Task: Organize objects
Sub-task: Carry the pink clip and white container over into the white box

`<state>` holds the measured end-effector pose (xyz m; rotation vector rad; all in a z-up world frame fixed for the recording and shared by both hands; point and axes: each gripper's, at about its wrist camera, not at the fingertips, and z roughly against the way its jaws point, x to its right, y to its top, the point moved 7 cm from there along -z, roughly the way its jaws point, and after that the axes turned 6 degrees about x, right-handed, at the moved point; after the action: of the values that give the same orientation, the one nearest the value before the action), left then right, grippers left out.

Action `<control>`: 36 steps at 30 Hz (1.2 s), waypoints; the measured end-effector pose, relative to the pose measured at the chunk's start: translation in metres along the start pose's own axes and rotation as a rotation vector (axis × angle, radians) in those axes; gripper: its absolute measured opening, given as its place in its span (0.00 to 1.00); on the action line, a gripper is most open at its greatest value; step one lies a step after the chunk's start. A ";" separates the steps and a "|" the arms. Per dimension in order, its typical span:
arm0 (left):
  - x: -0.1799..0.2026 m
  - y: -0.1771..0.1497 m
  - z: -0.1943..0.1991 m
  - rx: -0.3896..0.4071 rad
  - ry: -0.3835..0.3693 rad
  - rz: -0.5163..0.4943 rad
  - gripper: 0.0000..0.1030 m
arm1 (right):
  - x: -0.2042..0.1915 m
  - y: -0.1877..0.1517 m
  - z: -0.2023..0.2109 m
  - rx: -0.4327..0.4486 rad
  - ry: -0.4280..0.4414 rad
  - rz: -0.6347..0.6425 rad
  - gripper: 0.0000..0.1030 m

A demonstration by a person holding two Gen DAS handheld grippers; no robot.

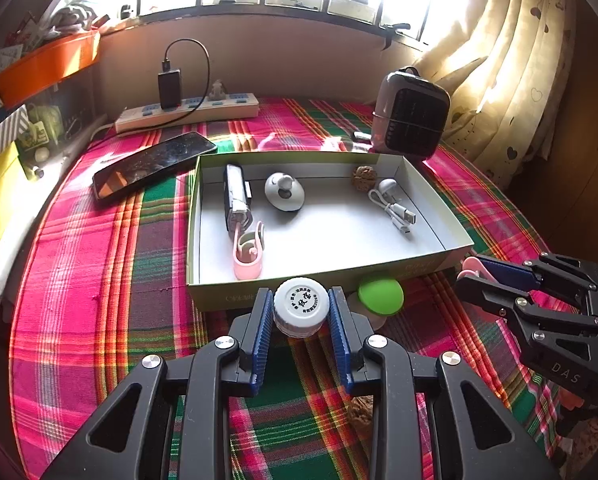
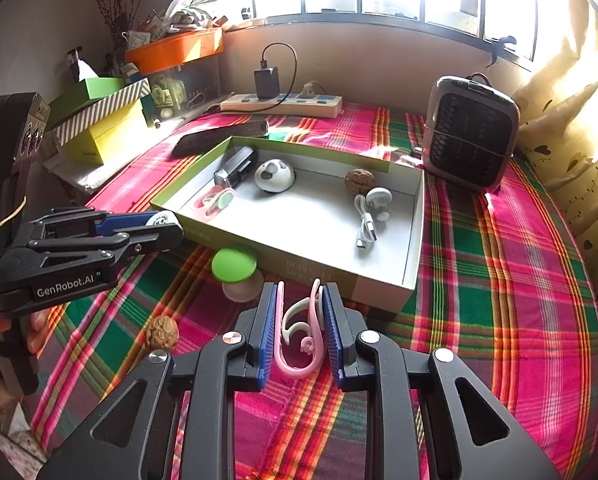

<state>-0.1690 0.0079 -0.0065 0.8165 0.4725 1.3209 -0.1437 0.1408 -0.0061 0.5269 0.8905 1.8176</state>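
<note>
While both tools carry a load, treat the open box [image 1: 427,216] in the centre of each frame as the shared destination. The left gripper [image 1: 301,322], at bottom centre of the left wrist view, is closed on a small white bottle [image 1: 301,304], its blue pads pressing the ribbed cap from both sides. The right gripper [image 2: 299,328], at bottom centre of the right wrist view, is clamped on a pink clip [image 2: 299,332], which stands upright between the pads.

Both loads hang above the plaid cloth [image 1: 99,280], just short of the box's near wall. The box already contains a second pink clip [image 1: 248,252] at its near left, a round grey stand [image 1: 285,192], a walnut [image 1: 363,176] and a white cable [image 1: 395,210] at right. A green-capped mushroom toy [image 2: 235,266] sits on the cloth, touching or nearly touching the near wall, and another walnut [image 2: 162,332] lies loose at lower left of the right wrist view.

Recommended procedure:
1. Carry each load clear over the near wall before lowering; the wall looks light and would likely shift if struck.
2. Release over bare floor, which is widest at the box's centre.
3. Consider placing the clip beside its twin.
4. Keep the bottle upright, since a round body would probably roll.
5. Move one tool at a time, because the two stand close together.
</note>
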 end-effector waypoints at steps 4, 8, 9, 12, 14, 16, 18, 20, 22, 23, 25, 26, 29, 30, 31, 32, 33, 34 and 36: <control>0.001 0.008 -0.001 0.005 -0.005 -0.008 0.25 | 0.002 0.015 -0.004 0.008 0.006 -0.006 0.23; 0.003 0.016 -0.003 0.013 -0.007 -0.019 0.26 | 0.005 0.028 -0.011 0.013 0.006 -0.015 0.23; 0.003 0.018 -0.004 0.013 -0.011 -0.020 0.25 | 0.005 0.031 -0.014 0.013 0.004 -0.011 0.23; 0.004 0.024 -0.007 0.015 -0.016 -0.026 0.26 | 0.005 0.041 -0.022 0.012 0.002 0.007 0.23; 0.004 0.028 -0.010 0.015 -0.012 -0.028 0.26 | 0.006 0.048 -0.028 0.013 -0.002 0.011 0.23; 0.004 0.030 -0.014 0.016 -0.013 -0.024 0.26 | 0.008 0.054 -0.036 0.011 0.001 0.005 0.23; 0.003 0.032 -0.019 0.009 -0.015 -0.020 0.26 | 0.009 0.059 -0.043 0.007 0.002 0.003 0.23; 0.003 0.032 -0.025 0.001 -0.013 -0.018 0.26 | 0.010 0.064 -0.051 -0.002 0.008 0.000 0.23; 0.002 0.034 -0.031 -0.005 -0.008 -0.024 0.26 | 0.013 0.069 -0.059 -0.009 0.004 0.003 0.23; 0.002 0.035 -0.033 -0.008 -0.009 -0.022 0.26 | 0.014 0.070 -0.063 -0.015 0.005 0.003 0.23; 0.001 0.037 -0.038 -0.011 -0.010 -0.021 0.25 | 0.018 0.073 -0.073 -0.028 0.008 -0.009 0.23; 0.001 0.039 -0.040 -0.011 -0.010 -0.020 0.25 | 0.020 0.074 -0.077 -0.034 0.013 -0.013 0.23; 0.002 0.042 -0.048 -0.016 -0.011 -0.025 0.25 | 0.023 0.077 -0.090 -0.053 0.021 -0.026 0.23; 0.002 0.043 -0.051 -0.019 -0.012 -0.028 0.25 | 0.025 0.078 -0.094 -0.058 0.025 -0.030 0.23; 0.002 0.043 -0.054 -0.023 -0.010 -0.029 0.25 | 0.026 0.079 -0.098 -0.065 0.030 -0.038 0.23; 0.000 0.043 -0.058 -0.028 -0.006 -0.027 0.25 | 0.027 0.079 -0.102 -0.072 0.037 -0.047 0.23; -0.001 0.043 -0.060 -0.032 -0.006 -0.027 0.25 | 0.027 0.080 -0.105 -0.078 0.043 -0.052 0.23; -0.001 0.043 -0.063 -0.036 -0.002 -0.025 0.26 | 0.028 0.080 -0.109 -0.082 0.046 -0.055 0.23; -0.002 0.043 -0.066 -0.042 -0.006 -0.020 0.26 | 0.028 0.080 -0.115 -0.092 0.052 -0.054 0.23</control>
<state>-0.2457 0.0241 -0.0171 0.7790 0.4462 1.3054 -0.2827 0.1097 -0.0182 0.3952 0.8435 1.8213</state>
